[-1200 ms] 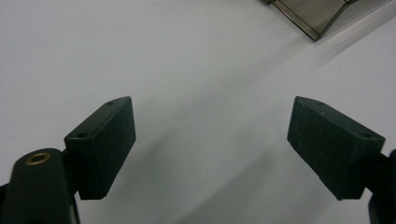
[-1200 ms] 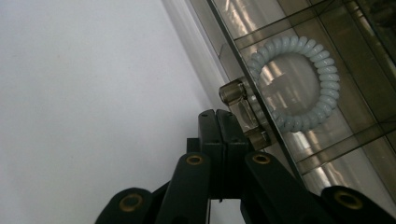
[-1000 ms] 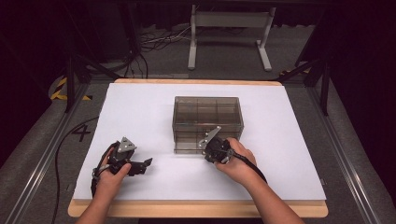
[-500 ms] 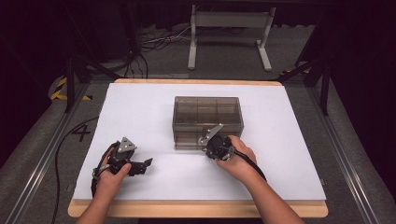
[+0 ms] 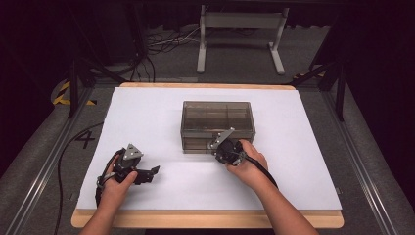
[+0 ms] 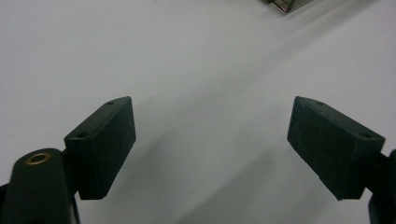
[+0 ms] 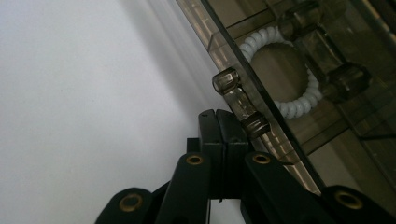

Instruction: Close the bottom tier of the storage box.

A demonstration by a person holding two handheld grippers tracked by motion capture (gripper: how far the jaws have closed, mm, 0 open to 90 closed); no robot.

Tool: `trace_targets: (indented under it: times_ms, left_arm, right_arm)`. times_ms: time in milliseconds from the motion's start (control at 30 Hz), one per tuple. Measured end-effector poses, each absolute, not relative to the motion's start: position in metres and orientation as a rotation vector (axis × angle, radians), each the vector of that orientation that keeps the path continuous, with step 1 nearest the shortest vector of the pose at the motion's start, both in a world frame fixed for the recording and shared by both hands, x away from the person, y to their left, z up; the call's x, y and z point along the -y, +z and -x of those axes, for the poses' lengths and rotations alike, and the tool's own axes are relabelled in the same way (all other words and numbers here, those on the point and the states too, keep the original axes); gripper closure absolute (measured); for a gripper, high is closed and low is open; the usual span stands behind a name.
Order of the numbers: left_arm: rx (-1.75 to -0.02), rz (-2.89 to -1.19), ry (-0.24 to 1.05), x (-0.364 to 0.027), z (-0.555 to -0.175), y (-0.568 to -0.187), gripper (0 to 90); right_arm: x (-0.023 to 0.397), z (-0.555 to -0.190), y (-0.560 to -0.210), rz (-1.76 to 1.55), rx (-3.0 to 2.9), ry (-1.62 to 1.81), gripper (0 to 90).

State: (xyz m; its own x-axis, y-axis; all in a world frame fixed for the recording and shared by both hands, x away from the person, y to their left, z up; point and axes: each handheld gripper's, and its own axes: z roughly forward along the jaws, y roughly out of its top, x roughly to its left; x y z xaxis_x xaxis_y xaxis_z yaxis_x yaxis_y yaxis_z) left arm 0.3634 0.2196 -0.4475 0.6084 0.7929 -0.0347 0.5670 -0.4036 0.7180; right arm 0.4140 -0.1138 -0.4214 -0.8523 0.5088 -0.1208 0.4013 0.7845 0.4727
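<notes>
A smoked, see-through drawer box [image 5: 218, 122] stands in the middle of the white table top [image 5: 147, 112]. My right gripper [image 5: 217, 148] is at the box's front face with its jaws pressed flat together [image 7: 219, 122] and nothing between them. Its tips lie right beside a small bar handle [image 7: 240, 103] of a lower drawer; whether they touch it I cannot tell. A white beaded ring [image 7: 285, 105] lies inside a drawer behind the front panel. My left gripper [image 5: 150, 174] rests low over the table at the front left, its jaws wide open [image 6: 210, 140] over bare white surface.
A second drawer handle [image 7: 327, 60] sits further up the box front. A corner of the box [image 6: 285, 4] peeks in at the top of the left gripper view. The wooden table edge [image 5: 205, 219] runs along the front; dark floor, cables and a metal stand [image 5: 240, 29] lie beyond.
</notes>
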Motion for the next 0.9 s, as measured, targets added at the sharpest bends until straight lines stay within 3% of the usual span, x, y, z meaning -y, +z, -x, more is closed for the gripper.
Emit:
trace_targets:
  times_ms: [900]
  left_arm:
    - [-1.065,-2.118,0.406,-0.22,-0.3641,-0.4482,16.1]
  right_arm:
    - [0.1176,-0.4241,-0.4249,-0.712,-2.65,0.669,90.0]
